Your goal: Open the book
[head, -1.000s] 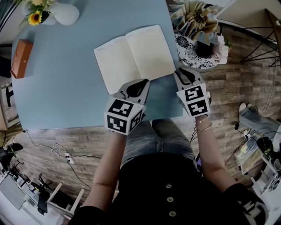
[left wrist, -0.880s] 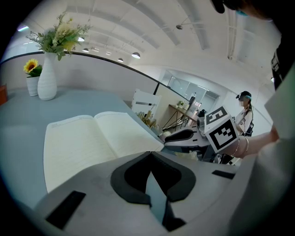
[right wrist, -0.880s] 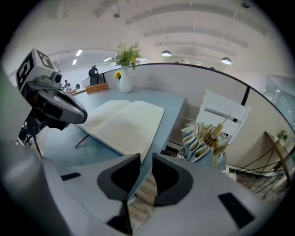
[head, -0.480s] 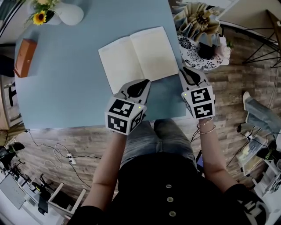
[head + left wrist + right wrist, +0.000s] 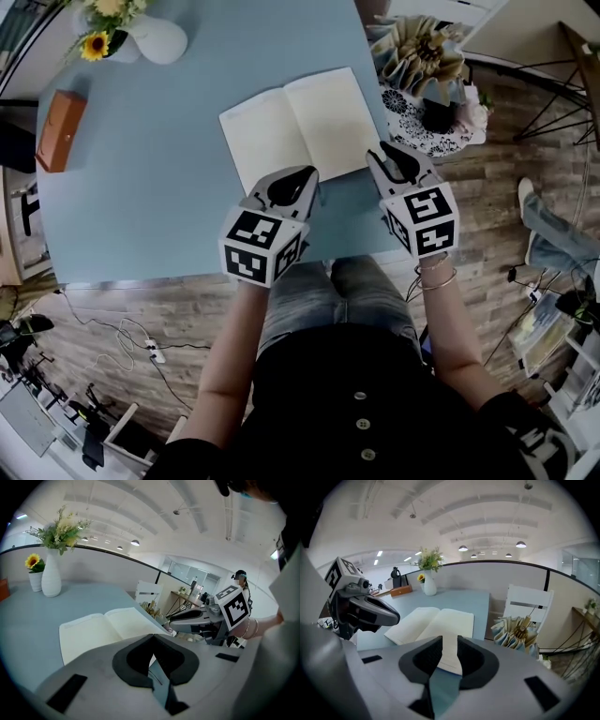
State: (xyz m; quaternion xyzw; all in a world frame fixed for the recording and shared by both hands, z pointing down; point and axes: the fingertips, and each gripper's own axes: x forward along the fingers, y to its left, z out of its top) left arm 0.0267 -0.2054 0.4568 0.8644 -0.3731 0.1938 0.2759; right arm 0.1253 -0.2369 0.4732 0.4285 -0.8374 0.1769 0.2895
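On the table (image 5: 141, 187), book (image 5: 300, 127) lying open

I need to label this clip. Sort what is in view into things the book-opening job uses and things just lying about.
Job in hand:
book, lying open on the table
left gripper
right gripper

Just lying about:
white vase of flowers
small sunflower pot
orange box
folded umbrella, beside the table
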